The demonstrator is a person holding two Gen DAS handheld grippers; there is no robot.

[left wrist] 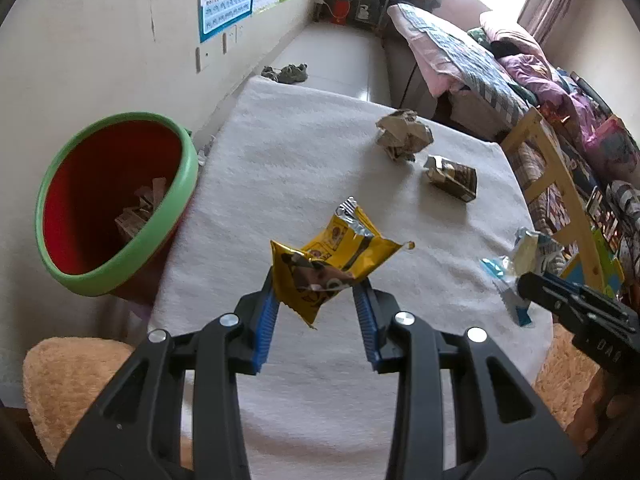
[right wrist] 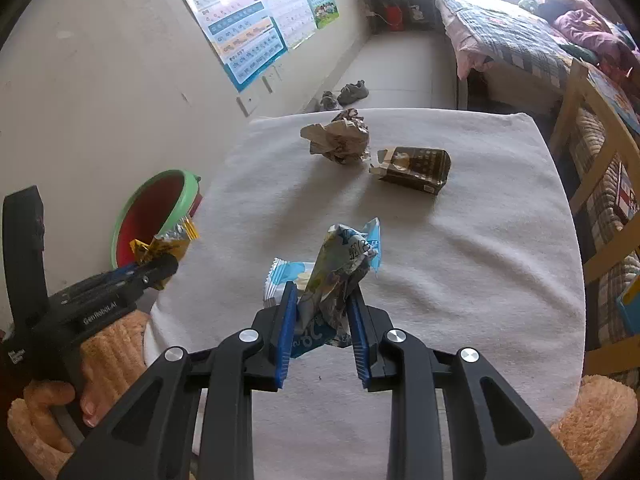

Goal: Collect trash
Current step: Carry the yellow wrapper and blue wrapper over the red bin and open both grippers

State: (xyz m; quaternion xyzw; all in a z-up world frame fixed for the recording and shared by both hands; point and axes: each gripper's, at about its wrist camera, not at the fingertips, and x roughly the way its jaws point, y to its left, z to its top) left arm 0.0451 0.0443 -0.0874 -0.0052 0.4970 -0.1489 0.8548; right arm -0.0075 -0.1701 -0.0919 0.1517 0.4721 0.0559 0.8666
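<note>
My left gripper (left wrist: 316, 280) is shut on a yellow snack wrapper (left wrist: 336, 252), held above the white cloth-covered table (left wrist: 300, 152). In the right wrist view the same yellow snack wrapper (right wrist: 166, 244) hangs from the left gripper (right wrist: 166, 266) in front of the bin. My right gripper (right wrist: 324, 300) is shut on a crumpled blue-and-white wrapper (right wrist: 340, 268), lifted just off the cloth; from the left wrist view the blue-and-white wrapper (left wrist: 520, 260) sticks out of the right gripper (left wrist: 524, 288). A red bin with a green rim (left wrist: 116, 208) stands left of the table, with scraps inside.
A crumpled paper ball (left wrist: 404, 136) and a dark brown carton (left wrist: 452, 178) lie on the far part of the table. A wooden chair (left wrist: 560, 200) and a bed (left wrist: 460, 52) stand to the right. Orange plush cushions (left wrist: 76, 380) sit at the near edge. Shoes (left wrist: 286, 73) lie on the floor beyond.
</note>
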